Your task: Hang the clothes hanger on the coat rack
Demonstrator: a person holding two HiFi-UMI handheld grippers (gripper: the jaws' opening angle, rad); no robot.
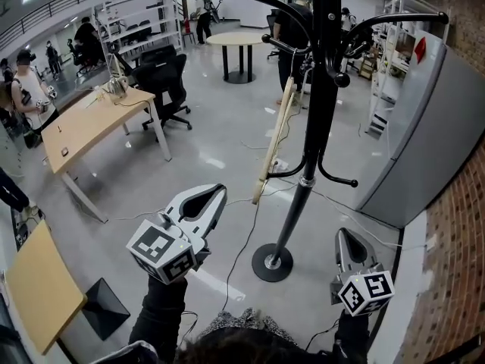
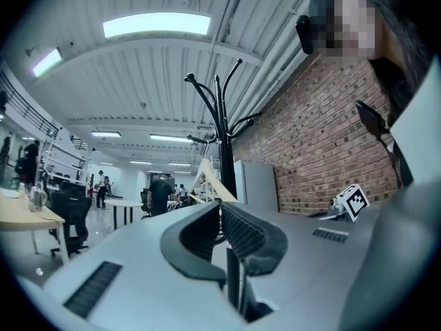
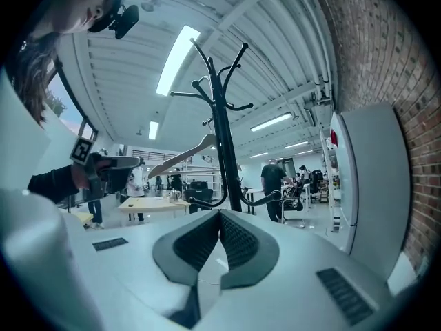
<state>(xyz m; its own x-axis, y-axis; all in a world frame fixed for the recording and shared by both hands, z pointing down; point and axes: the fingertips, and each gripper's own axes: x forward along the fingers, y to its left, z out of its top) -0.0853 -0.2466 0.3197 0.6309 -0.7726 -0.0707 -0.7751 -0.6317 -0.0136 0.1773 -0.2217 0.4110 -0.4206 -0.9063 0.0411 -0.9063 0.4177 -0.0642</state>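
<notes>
The black coat rack (image 1: 314, 127) stands on a round base (image 1: 273, 262) just ahead of me. A pale wooden clothes hanger (image 1: 274, 139) hangs from one of its arms, left of the pole and tilted. My left gripper (image 1: 216, 196) is shut and empty, held below and left of the hanger and apart from it. My right gripper (image 1: 348, 237) is shut and empty too, low to the right of the pole. The left gripper view shows the hanger (image 2: 213, 181) and rack (image 2: 224, 136) beyond the closed left gripper (image 2: 220, 205). The right gripper view has the hanger (image 3: 182, 158) left of the rack (image 3: 222, 136), past the right gripper (image 3: 220, 216).
A grey cabinet (image 1: 424, 142) and a brick wall (image 1: 462, 241) close in the right side. A wooden desk (image 1: 91, 120) and an office chair (image 1: 163, 82) stand at the left, and a round table (image 1: 239, 40) is farther back. Cables cross the floor near the base. People stand in the background.
</notes>
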